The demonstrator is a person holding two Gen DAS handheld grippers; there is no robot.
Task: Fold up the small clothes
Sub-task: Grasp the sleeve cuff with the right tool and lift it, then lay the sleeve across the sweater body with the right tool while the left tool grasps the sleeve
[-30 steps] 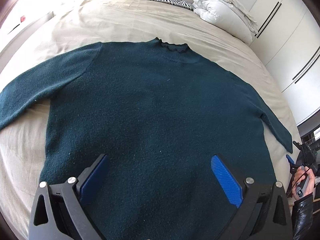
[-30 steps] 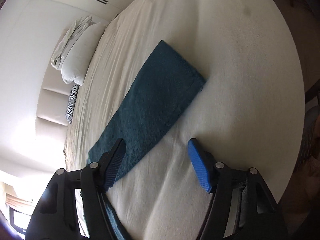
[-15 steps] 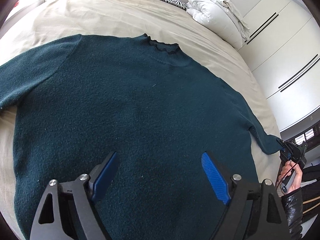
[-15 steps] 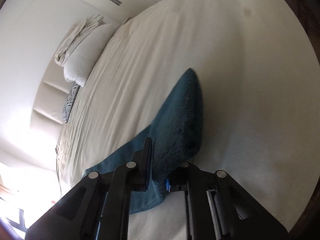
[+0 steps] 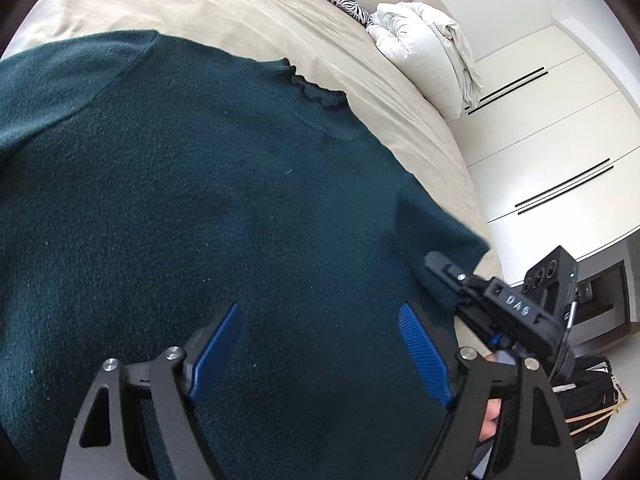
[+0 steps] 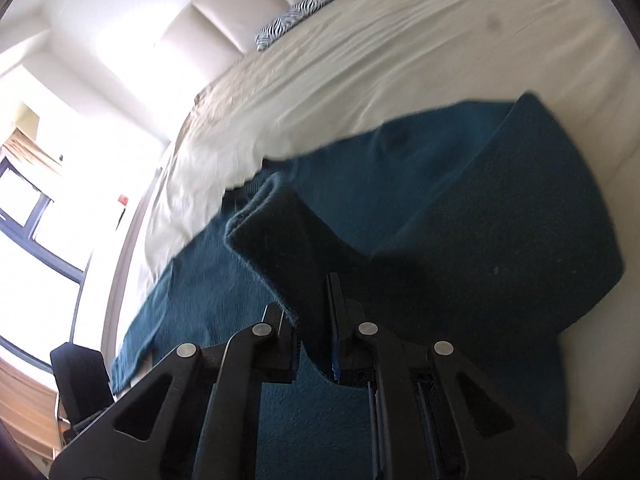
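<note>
Right wrist: right claw [image 6: 316,320] pinching sweater sleeve [image 6: 280,240]; left claw [image 5: 320,352] spread.

Left hand-held gripper [image 5: 320,354] agape, right [image 6: 314,320] seemingly clamped.

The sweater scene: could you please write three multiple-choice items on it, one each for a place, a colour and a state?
1. Where does the sweater lie?
A. on a bed
B. on a chair
C. on the floor

2. What colour are the left claw pads?
A. red
B. blue
C. white

3. How is the right claw set?
A. wide open
B. out of view
C. shut on the sleeve

Key: 1 A, the beige bed lies under it; 2 B, both pads show blue; 3 C, the sleeve is pinched between its fingers.
</note>
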